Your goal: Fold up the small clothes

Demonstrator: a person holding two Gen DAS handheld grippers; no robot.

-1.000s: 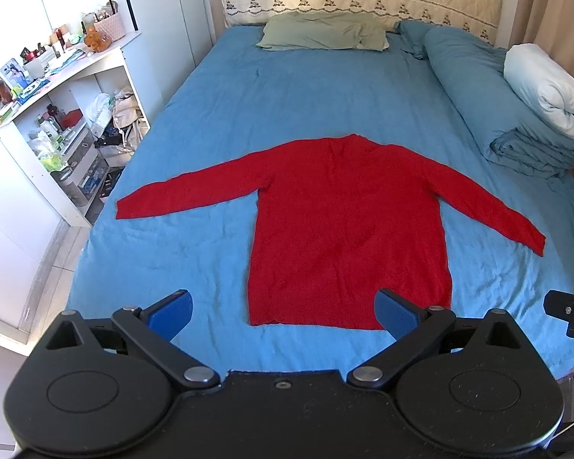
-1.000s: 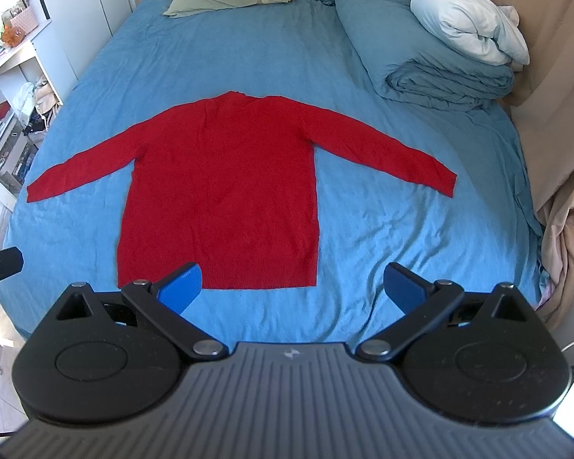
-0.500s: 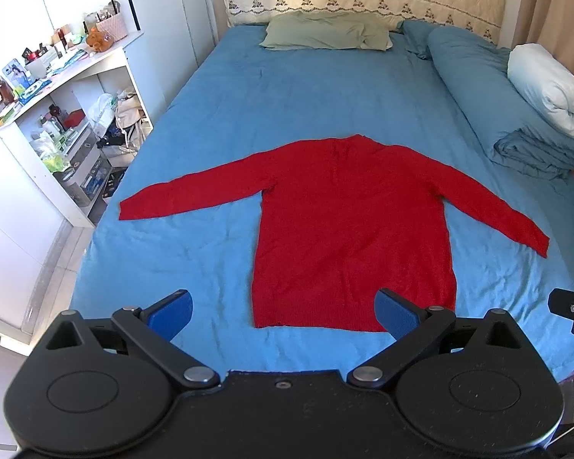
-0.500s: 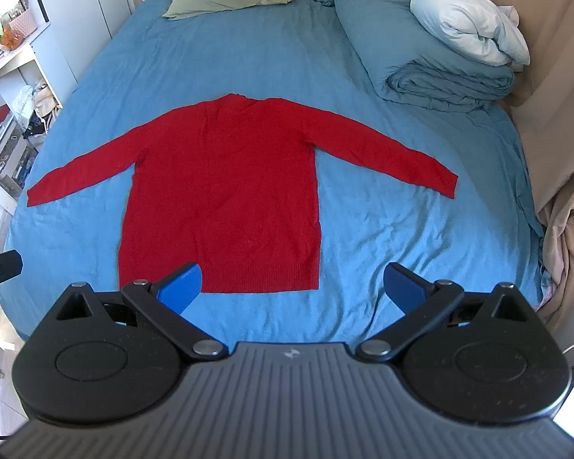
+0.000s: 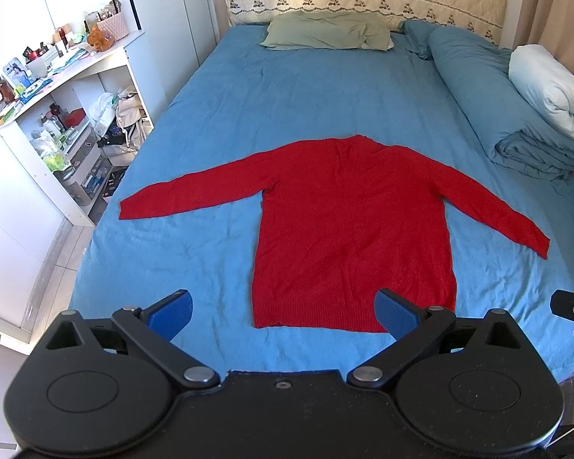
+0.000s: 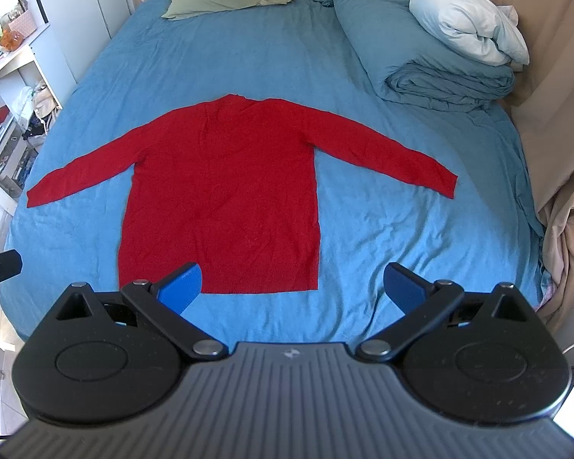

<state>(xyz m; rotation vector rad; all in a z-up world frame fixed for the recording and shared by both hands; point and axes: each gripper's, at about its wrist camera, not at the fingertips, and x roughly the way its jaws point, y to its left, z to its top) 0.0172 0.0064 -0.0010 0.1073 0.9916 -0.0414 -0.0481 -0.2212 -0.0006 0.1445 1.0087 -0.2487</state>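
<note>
while the red sweater (image 5: 348,222) lies flat and face-down or face-up (which, i cannot tell) on the blue bed (image 5: 287,107), no fold has been made in it yet, so the whole task looks to be ahead.

taking the sweater as the landmark and going left to right: well to its left, off the bed, stands a white shelf unit (image 5: 57,114) crowded with small items. the sweater's left sleeve (image 5: 195,195) stretches out toward that side, its cuff near the bed's edge. the body sits in the middle with its hem (image 5: 313,321) nearest the cameras and the collar pointing away toward a green pillow (image 5: 325,34) far beyond it. the right sleeve (image 6: 386,153) angles out to the right, and beyond it, well apart, lies a rolled blue duvet (image 6: 421,57) with a white pillow (image 6: 467,26) on top.

the left tool (image 5: 283,313) hangs just short of the hem, fingers spread wide, holding nothing. the right tool (image 6: 292,287) hangs near the hem's right corner, likewise spread wide and holding nothing.

my judgement: 0 folds done; both sleeves need bringing in over the body, then the body folding from hem to collar. neither tool touches the cloth.
</note>
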